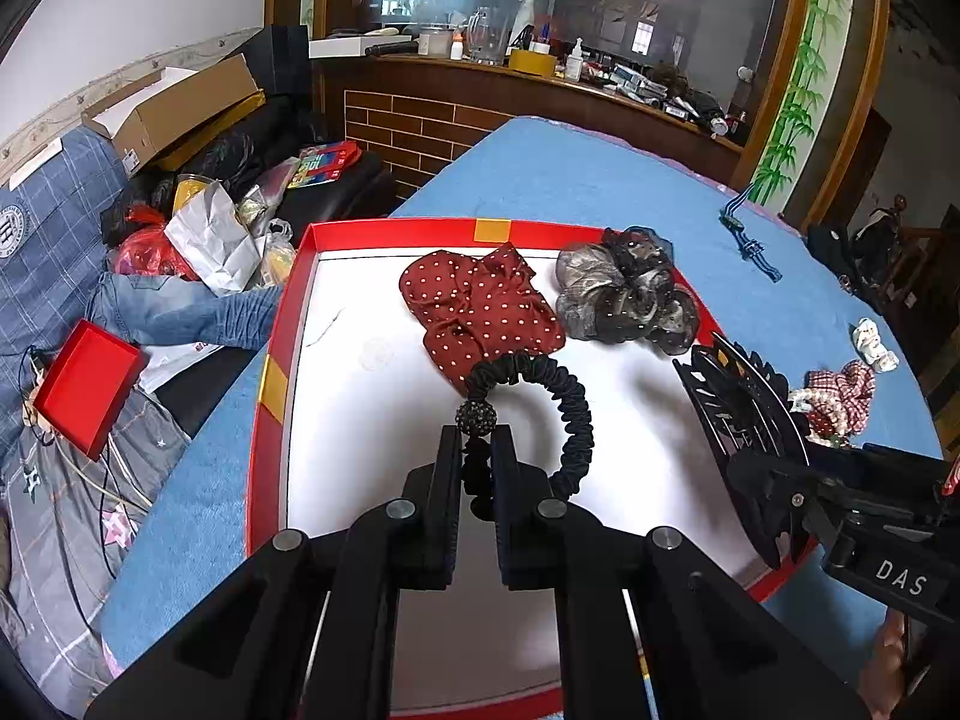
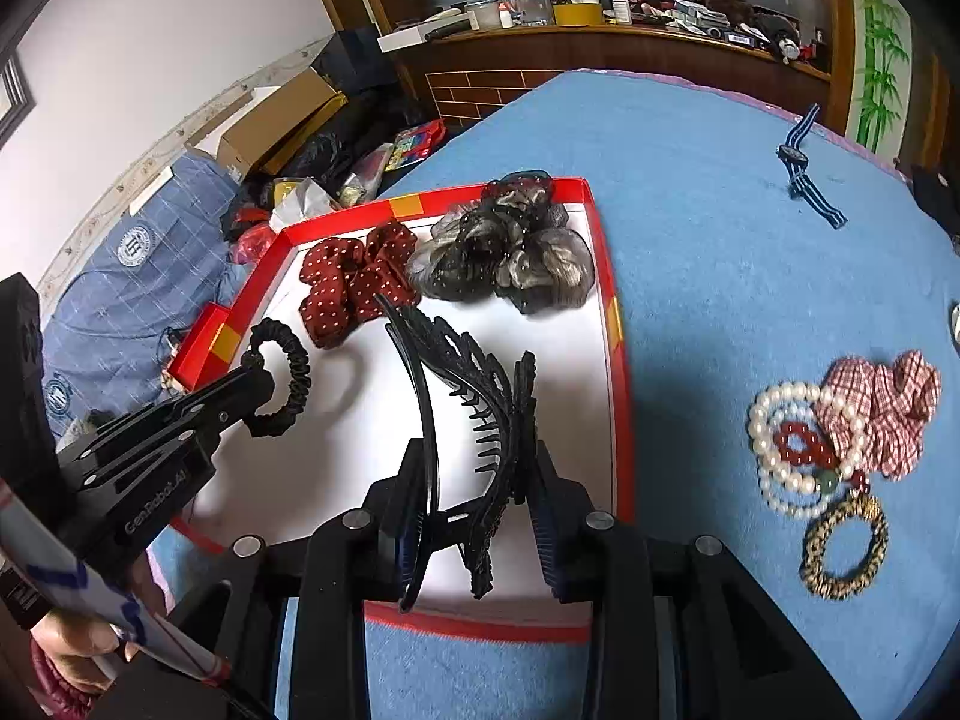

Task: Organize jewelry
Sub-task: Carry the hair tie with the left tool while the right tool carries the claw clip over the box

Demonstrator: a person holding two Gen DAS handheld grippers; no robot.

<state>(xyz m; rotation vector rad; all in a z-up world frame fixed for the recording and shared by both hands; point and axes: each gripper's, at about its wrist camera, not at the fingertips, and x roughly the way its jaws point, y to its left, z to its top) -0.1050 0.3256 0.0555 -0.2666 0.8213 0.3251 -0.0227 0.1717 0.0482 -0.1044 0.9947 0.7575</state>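
Note:
My left gripper (image 1: 477, 441) is shut on a black ruffled hair tie (image 1: 564, 408) with a beaded ball, held over the red-rimmed white tray (image 1: 282, 324); it also shows in the right wrist view (image 2: 288, 384). My right gripper (image 2: 474, 468) is shut on a large black hair claw clip (image 2: 468, 384), held above the tray's (image 2: 621, 360) near right part; the clip shows in the left wrist view (image 1: 744, 408). A red polka-dot scrunchie (image 1: 480, 306) and a grey-black sheer scrunchie (image 1: 624, 294) lie at the tray's far side.
On the blue cloth right of the tray lie a red checked scrunchie (image 2: 882, 408), pearl bracelets (image 2: 786, 456), a leopard-print hair tie (image 2: 846, 552) and a striped watch (image 2: 804, 174). A cluttered sofa (image 1: 90, 276) is to the left. A wooden counter (image 1: 540, 90) stands behind.

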